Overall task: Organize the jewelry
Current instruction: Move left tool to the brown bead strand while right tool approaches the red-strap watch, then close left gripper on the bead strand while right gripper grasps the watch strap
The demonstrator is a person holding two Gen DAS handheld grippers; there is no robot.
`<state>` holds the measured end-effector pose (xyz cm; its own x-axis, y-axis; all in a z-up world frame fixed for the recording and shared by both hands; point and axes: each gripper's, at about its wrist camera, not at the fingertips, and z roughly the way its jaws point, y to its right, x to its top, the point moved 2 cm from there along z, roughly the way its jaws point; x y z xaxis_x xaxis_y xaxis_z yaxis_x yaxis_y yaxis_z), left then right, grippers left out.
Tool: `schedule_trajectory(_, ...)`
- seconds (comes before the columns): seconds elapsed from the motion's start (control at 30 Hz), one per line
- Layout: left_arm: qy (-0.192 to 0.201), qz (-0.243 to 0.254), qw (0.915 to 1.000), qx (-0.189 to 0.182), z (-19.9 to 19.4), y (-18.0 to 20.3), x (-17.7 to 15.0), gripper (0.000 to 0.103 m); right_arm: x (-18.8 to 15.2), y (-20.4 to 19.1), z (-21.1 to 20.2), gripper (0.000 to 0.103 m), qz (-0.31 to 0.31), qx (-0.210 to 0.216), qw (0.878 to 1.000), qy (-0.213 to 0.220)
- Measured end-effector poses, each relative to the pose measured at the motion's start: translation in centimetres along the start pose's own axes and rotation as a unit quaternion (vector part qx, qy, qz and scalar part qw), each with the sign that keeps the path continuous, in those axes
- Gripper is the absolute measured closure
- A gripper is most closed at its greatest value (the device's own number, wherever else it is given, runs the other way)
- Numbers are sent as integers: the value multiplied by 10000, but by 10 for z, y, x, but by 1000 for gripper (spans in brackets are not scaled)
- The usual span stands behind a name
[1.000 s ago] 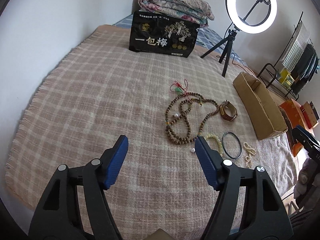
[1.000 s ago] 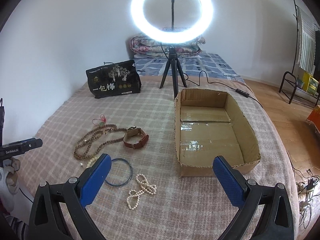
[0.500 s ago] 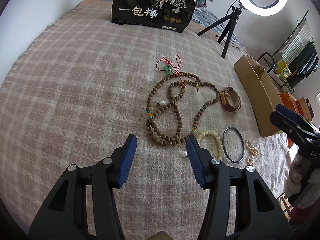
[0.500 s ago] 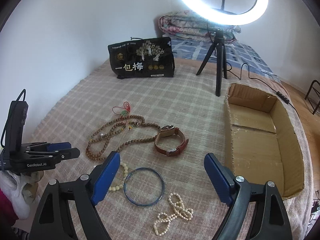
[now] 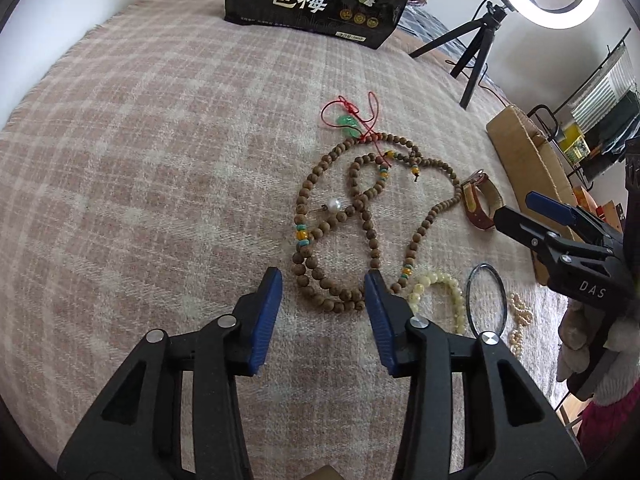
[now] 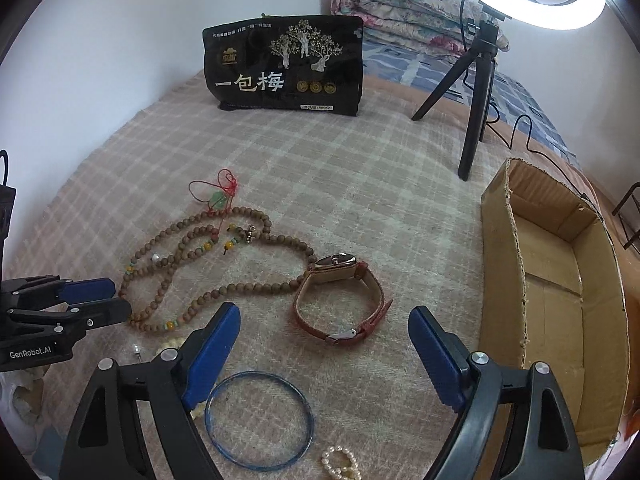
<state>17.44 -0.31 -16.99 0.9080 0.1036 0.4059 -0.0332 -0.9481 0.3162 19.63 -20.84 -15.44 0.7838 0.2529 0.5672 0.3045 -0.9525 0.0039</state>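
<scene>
Left claw (image 5: 324,292), jaws just narrowed yet gripping nothing, frames the near loop of the wooden bead necklace (image 5: 362,216) on the bed (image 5: 140,160), probably to pinch it. Right claw (image 6: 324,330) gapes wide at the red watch (image 6: 340,300); cardboard box (image 6: 500,280) waits right.

Pearl strand (image 6: 340,465) cut by bottom edge — ring light (image 6: 532,4) cropped.
</scene>
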Motion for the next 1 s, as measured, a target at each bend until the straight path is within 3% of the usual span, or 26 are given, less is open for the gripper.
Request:
schedule_trajectory(0.2,15,-91,10000,6,7,-6,1,73,4,2,15,15,-72,-21,10000,-61)
schedule_trajectory(0.33,51,-75,9999,77,10,-7,4,89,8,5,21,13,31,102,9999,-60)
schedule_trajectory(0.87,160,-119,9997,104,8,-8,5,92,5,11,51,14,117,79,9993,-343)
schedule_trajectory(1.0,186,-131,9997,105,7,-7,6,92,7,13,49,35,196,137,9993,-291)
